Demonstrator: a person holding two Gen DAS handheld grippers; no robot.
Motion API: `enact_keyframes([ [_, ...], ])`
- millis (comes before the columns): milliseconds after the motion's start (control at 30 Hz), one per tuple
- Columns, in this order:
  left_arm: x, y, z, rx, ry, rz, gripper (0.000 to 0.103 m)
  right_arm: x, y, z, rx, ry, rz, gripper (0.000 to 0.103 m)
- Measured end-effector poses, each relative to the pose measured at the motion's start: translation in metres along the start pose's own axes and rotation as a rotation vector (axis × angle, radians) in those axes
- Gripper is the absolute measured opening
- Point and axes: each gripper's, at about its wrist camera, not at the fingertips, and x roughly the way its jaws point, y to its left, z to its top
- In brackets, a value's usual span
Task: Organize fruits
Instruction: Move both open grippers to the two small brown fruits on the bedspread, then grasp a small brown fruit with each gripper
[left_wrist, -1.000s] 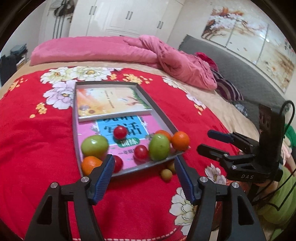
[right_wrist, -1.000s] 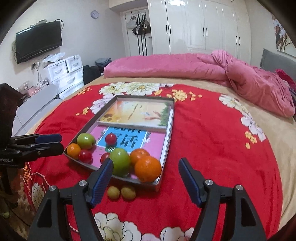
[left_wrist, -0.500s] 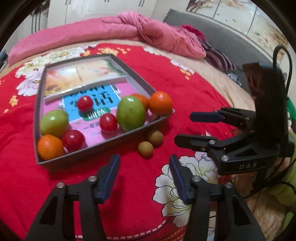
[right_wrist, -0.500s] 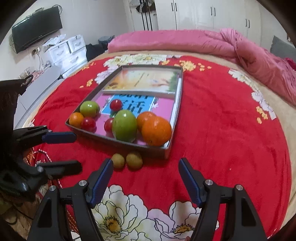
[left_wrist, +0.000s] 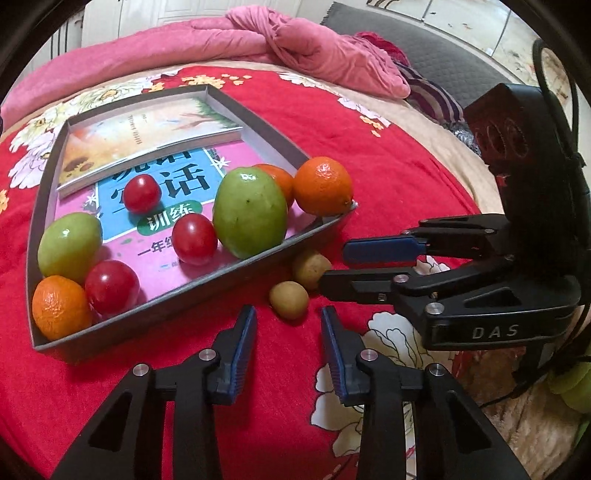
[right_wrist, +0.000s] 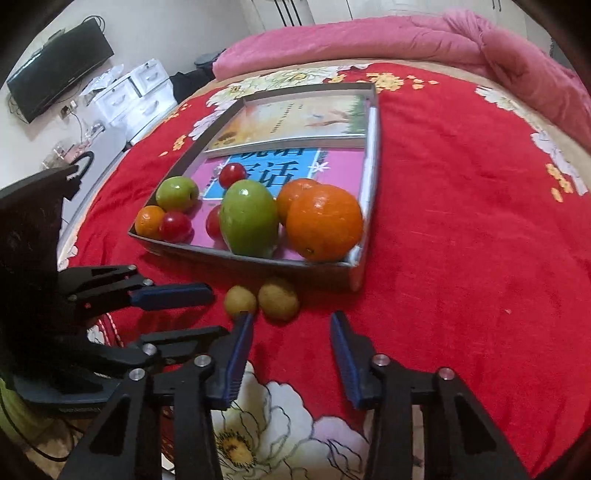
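A grey tray (left_wrist: 258, 264) (right_wrist: 258, 260) on the red bedspread holds two books, green fruits (left_wrist: 249, 212), oranges (left_wrist: 322, 185) and red tomatoes (left_wrist: 194, 239). Two small brown-green fruits lie on the blanket in front of the tray: one (left_wrist: 289, 299) (right_wrist: 240, 300) and another (left_wrist: 311, 267) (right_wrist: 278, 298). My left gripper (left_wrist: 288, 325) is open, just short of the nearer small fruit. My right gripper (right_wrist: 291, 328) is open, just short of the other small fruit; it also shows in the left wrist view (left_wrist: 343, 264).
A pink quilt (left_wrist: 295, 48) lies at the far side of the bed. A white drawer unit (right_wrist: 133, 92) and a wall television (right_wrist: 55, 66) stand left of the bed. The bed's edge drops away near both grippers.
Both grippers have moved down and forward toward the two small fruits in front of the tray. Their jaws have narrowed somewhat but stay open. No fruit has moved.
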Motion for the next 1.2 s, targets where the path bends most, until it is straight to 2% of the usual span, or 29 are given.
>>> enact_keyframes([
  [133,0.002,0.002,0.002,-0.005,0.0,-0.003,0.038,0.009,0.0,0.005,0.0,0.015,0.005,0.039],
  [300,0.008,0.002,0.005,-0.002,0.003,-0.006,0.037,0.019,0.003,0.01,-0.02,0.031,0.019,0.028],
  [367,0.01,0.001,0.006,0.002,0.005,-0.006,0.033,0.02,0.004,0.01,-0.028,0.029,0.017,0.025],
  [500,0.016,-0.001,0.009,0.007,0.009,-0.004,0.025,0.012,0.002,0.007,-0.019,0.013,0.012,0.025],
  [700,0.014,-0.001,0.009,-0.003,0.004,0.0,0.025,-0.006,-0.003,0.005,0.002,-0.033,0.009,0.025],
  [767,0.003,-0.001,0.01,-0.013,-0.019,-0.008,0.025,-0.012,-0.002,0.005,-0.005,-0.051,0.011,0.025],
  [867,-0.025,-0.005,0.015,-0.007,-0.092,-0.002,0.025,-0.019,0.005,0.003,-0.031,-0.076,0.025,0.025],
  [1000,-0.058,0.001,0.017,-0.026,-0.166,0.044,0.025,-0.034,0.022,0.005,-0.096,-0.148,0.045,0.025],
  [1200,-0.086,0.032,0.017,-0.109,-0.222,0.123,0.025,-0.051,0.039,0.012,-0.15,-0.268,0.046,0.025],
])
